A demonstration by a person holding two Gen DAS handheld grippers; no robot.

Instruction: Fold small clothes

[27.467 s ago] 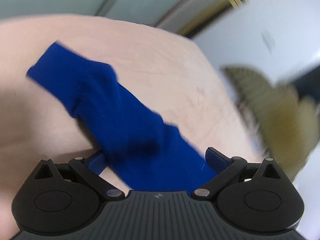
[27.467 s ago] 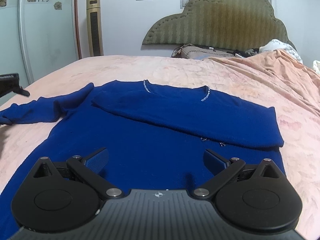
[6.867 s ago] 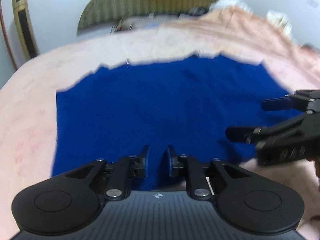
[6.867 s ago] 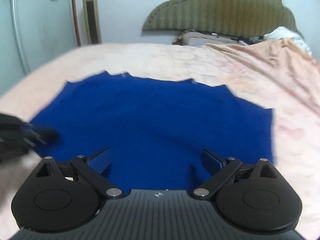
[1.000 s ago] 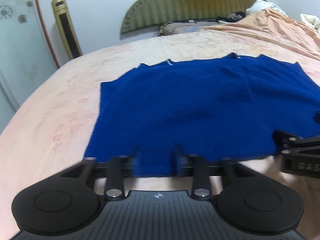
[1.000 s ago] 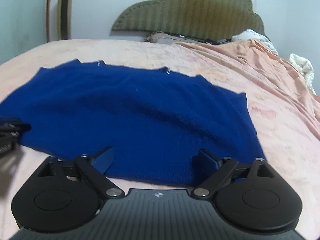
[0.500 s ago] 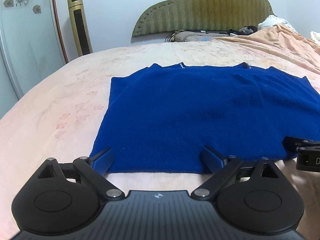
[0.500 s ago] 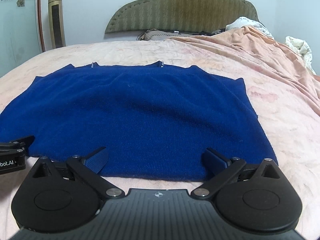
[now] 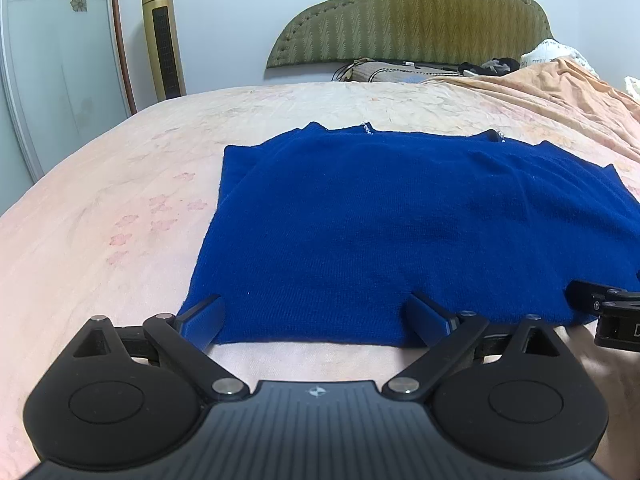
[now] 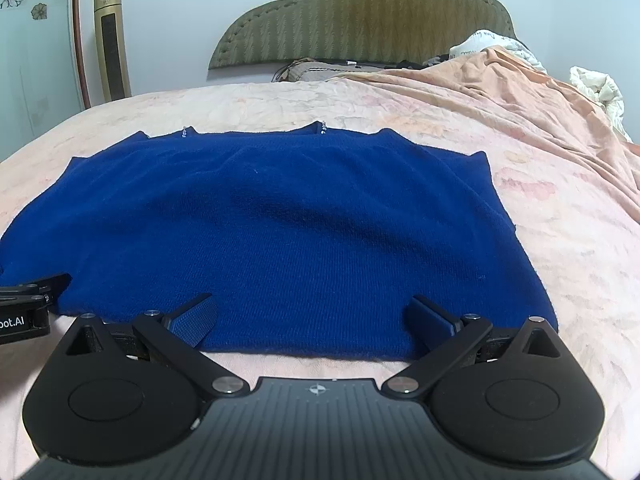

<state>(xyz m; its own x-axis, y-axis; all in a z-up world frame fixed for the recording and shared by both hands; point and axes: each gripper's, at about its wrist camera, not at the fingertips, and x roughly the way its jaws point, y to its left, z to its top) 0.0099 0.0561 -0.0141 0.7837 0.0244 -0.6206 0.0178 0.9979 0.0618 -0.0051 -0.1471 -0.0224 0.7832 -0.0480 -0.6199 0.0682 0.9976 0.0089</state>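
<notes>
A dark blue sweater (image 9: 400, 232) lies folded into a flat rectangle on the pink bedspread (image 9: 120, 200), collar at the far edge. It also shows in the right wrist view (image 10: 300, 232). My left gripper (image 9: 316, 318) is open and empty, its fingertips at the near fold edge toward the left side. My right gripper (image 10: 316, 316) is open and empty at the near edge toward the right side. Each gripper's tip shows at the side of the other's view.
A green padded headboard (image 9: 412, 16) and pillows stand at the far end. A crumpled peach blanket (image 10: 520, 92) is heaped at the right. A gold tower fan (image 9: 162, 32) and a mirrored door (image 9: 60, 60) stand at the left wall.
One second ago my left gripper was nearly shut on the near edge; it has opened and let go. Both grippers have drawn back slightly. The sweater lies still.
</notes>
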